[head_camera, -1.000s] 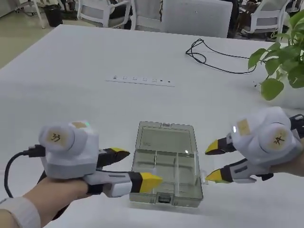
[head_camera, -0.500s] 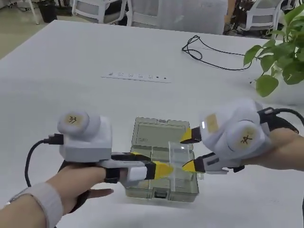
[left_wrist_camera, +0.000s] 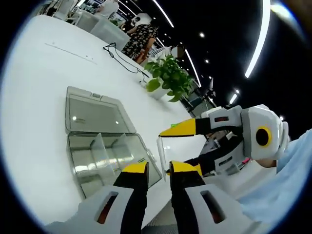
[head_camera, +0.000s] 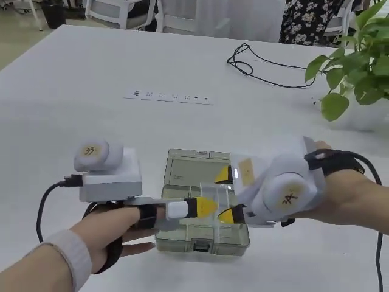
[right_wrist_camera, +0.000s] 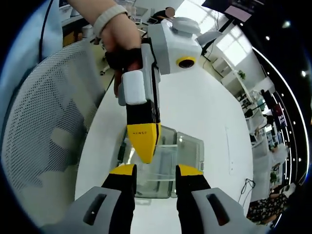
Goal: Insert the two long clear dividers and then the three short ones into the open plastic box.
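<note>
Divider: clear divider (right_wrist_camera: 157,165), a short one to judge by its size against the box. It is held in the air over the front right part of the box and is not seated.
Box: open plastic box (head_camera: 176,238) on the white table (head_camera: 121,61), with its lid (head_camera: 188,167) lying flat behind it. Clear partitions (left_wrist_camera: 100,151) stand inside and form several compartments.
Right gripper: right gripper (right_wrist_camera: 156,169), jaws spread to the divider's length with one tip at each end, gripping it end to end.
Left gripper: left gripper (left_wrist_camera: 160,167), jaws drawn close with the divider's thin edge running between them. They seem to pinch its faces, though contact is hard to confirm.
Step in hand: probably one of the three short dividers, with both tools steadying it above its place. How many shorts are fitted cannot be read.
Next move: judged to call for squaring the divider upright, lining its ends up with the box wall and a long partition, then pressing it straight down. One gripper would likely need to let go so its tips clear the compartment.
</note>
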Demonstrator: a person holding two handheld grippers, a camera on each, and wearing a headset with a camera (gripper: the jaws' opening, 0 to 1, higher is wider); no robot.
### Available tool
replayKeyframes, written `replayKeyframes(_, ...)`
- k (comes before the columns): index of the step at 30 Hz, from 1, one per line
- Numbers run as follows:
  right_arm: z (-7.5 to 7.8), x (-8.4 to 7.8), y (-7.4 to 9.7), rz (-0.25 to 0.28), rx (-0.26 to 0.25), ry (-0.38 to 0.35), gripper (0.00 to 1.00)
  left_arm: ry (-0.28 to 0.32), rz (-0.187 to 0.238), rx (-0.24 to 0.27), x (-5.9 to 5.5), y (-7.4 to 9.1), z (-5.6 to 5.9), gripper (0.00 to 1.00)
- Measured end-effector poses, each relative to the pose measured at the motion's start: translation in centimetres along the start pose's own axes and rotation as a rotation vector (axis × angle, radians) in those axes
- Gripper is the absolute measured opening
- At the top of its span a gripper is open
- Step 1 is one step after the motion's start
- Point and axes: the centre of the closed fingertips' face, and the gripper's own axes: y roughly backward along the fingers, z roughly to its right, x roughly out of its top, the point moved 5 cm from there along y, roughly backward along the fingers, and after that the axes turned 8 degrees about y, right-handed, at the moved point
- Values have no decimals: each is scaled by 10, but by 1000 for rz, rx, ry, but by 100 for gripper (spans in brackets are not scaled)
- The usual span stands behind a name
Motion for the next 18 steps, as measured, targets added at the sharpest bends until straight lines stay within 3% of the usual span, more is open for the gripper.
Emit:
replayKeyframes(12, 2, 0, 0, -26, -13, 23, 32, 42, 0, -14, 0, -1, 0, 0)
replayKeyframes(18, 0, 1, 0, -28, -7, 30, 32, 71, 0, -33, -2, -2, 2, 0)
